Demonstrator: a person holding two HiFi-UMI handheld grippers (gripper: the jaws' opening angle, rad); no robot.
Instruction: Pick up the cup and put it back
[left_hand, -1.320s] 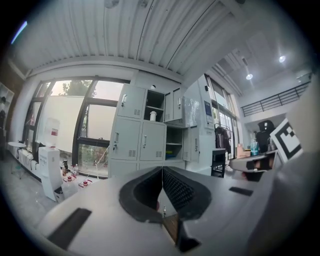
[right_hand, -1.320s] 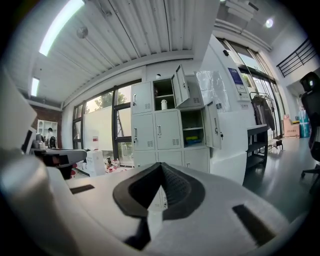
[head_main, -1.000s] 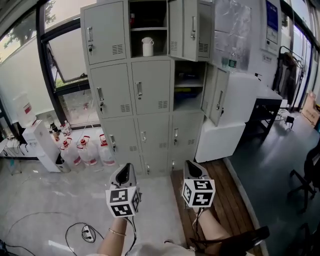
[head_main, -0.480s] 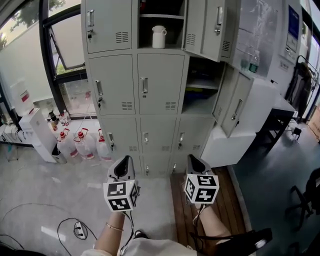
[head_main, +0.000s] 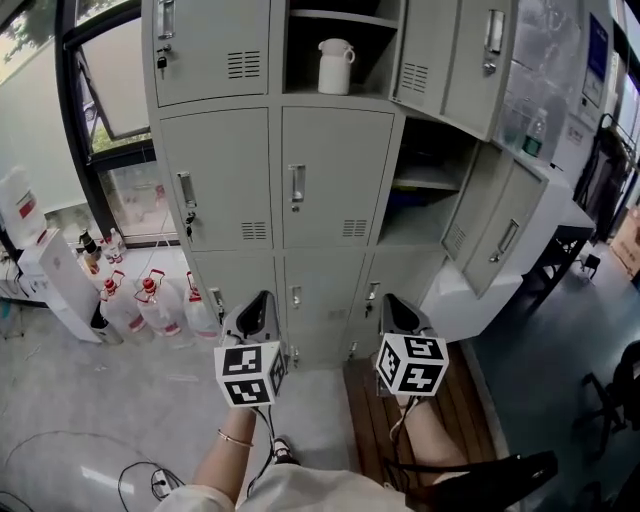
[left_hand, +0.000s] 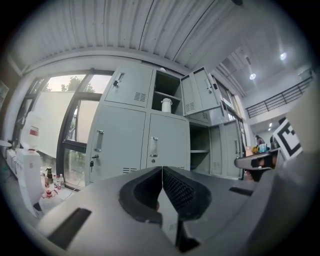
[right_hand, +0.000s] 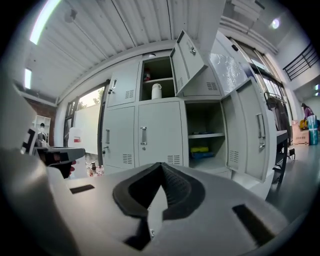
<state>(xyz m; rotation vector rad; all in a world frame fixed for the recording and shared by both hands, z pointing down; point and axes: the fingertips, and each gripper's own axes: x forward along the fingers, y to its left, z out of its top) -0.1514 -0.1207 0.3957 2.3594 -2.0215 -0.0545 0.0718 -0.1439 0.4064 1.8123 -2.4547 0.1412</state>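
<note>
A white cup with a lid (head_main: 335, 67) stands on the shelf of the open top locker of a grey cabinet (head_main: 330, 180). The left gripper view shows the cup (left_hand: 166, 105) small and far ahead, and so does the right gripper view, cup (right_hand: 156, 91). My left gripper (head_main: 262, 303) and right gripper (head_main: 390, 303) are held side by side at waist height, well below the cup and short of the cabinet. Both are shut with nothing between the jaws, as seen at the left gripper (left_hand: 162, 172) and the right gripper (right_hand: 161, 167).
Several locker doors (head_main: 482, 60) hang open on the right. Water jugs (head_main: 150, 305) and a white dispenser (head_main: 55, 280) stand on the floor at the left by the window. A white box (head_main: 480, 290) and a dark desk (head_main: 565, 245) are at the right. A cable lies on the floor (head_main: 80, 440).
Both grippers and the head have moved closer to the cabinet; it now fills more of the view and the cup sits higher in the picture. Jaws stayed shut.
</note>
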